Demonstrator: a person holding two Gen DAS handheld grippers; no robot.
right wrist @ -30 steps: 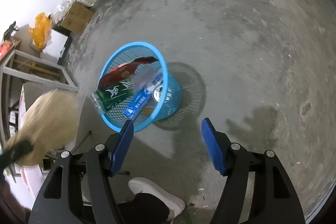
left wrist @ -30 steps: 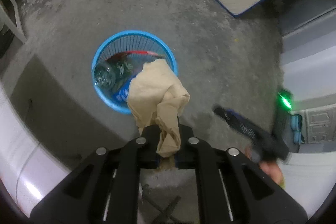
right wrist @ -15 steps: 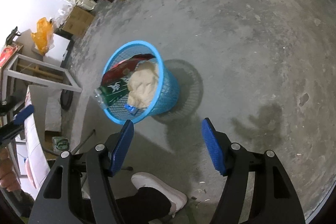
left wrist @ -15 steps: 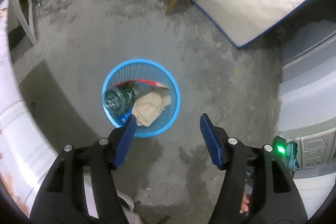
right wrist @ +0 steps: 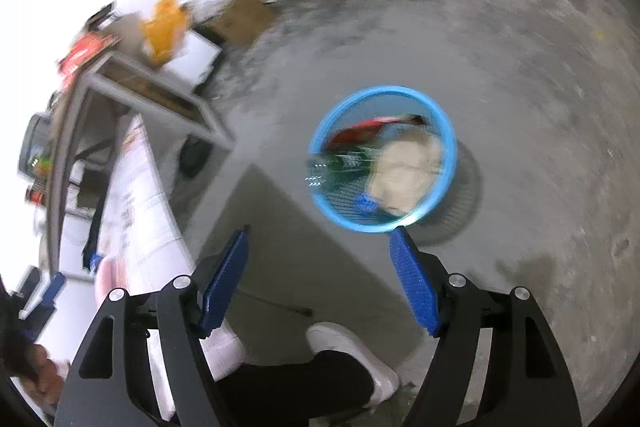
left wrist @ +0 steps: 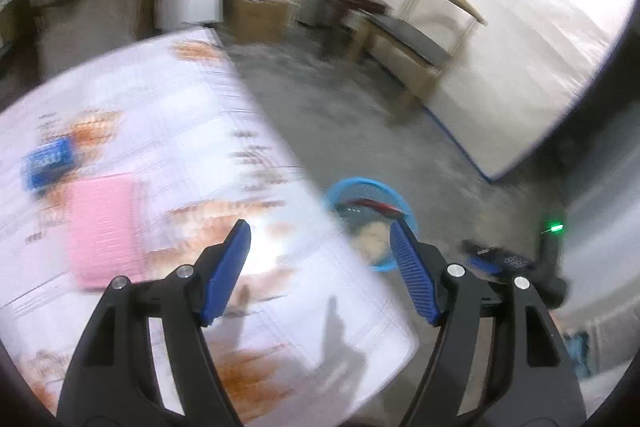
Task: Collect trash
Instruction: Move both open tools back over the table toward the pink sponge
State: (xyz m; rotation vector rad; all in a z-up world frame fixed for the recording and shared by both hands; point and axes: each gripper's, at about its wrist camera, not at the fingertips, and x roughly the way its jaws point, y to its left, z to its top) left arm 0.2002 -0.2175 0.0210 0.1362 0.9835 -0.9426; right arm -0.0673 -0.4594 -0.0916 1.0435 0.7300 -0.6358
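Left wrist: hand-held gripper point(left wrist: 320, 267) wide, empty.

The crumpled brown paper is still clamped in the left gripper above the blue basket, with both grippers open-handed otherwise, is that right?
Not quite: the crumpled brown paper lies inside the blue basket, as the right wrist view shows. The left gripper is open and empty, its jaws having just opened; the right gripper is open too.

Motion blur smears my left view: the blue item point(left wrist: 48, 163) and pink item point(left wrist: 105, 227) on the table point(left wrist: 192, 131) are unreadable. The table's corner hides part of the basket point(left wrist: 394, 189). My right view blurs the basket's contents point(right wrist: 404, 171) and clutter point(right wrist: 164, 27).
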